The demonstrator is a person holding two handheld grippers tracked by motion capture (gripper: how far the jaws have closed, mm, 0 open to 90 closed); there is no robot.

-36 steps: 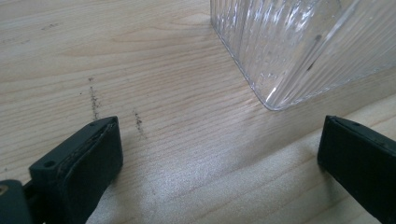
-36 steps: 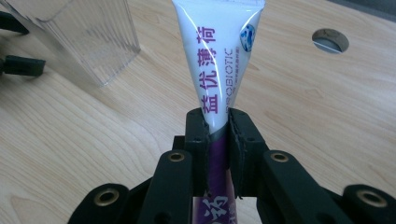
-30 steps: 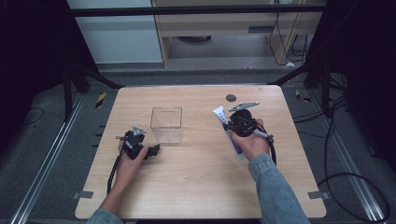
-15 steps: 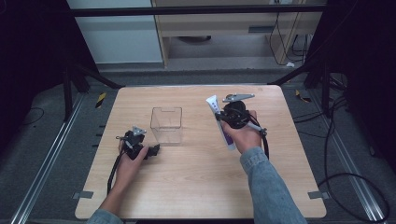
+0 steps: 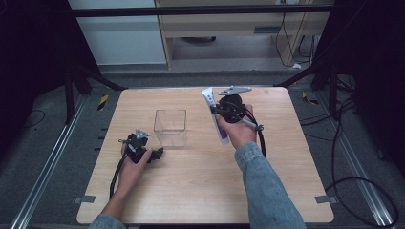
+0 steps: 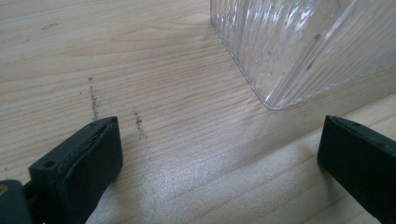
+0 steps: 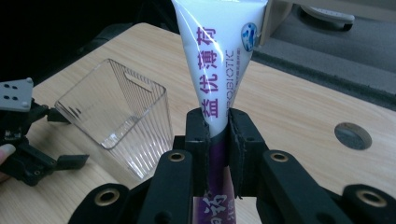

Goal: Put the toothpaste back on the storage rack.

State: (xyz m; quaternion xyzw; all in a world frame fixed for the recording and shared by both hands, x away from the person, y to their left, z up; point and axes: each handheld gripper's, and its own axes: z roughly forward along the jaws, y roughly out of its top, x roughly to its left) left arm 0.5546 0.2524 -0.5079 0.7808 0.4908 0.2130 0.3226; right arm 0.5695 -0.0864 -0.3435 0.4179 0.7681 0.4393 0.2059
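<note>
Jaws of right gripper [image 7: 217,135] pinching one tube [image 7: 219,60], left gripper [image 6: 219,163] spread, one clear cup [image 5: 170,128].

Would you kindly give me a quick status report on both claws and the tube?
Right claw shut on the tube, lifted off the table. Left claw open beside the clear container. Nothing between tube and container.

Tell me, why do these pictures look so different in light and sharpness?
High view: the wooden table is evenly lit while the room around it is dark. Left gripper view: a pale sheen lies on the wood, and the clear ribbed container glints. Right gripper view: the toothpaste tube is sharp with a soft glare stripe, gripped by the right gripper; the floor behind is softer.
</note>
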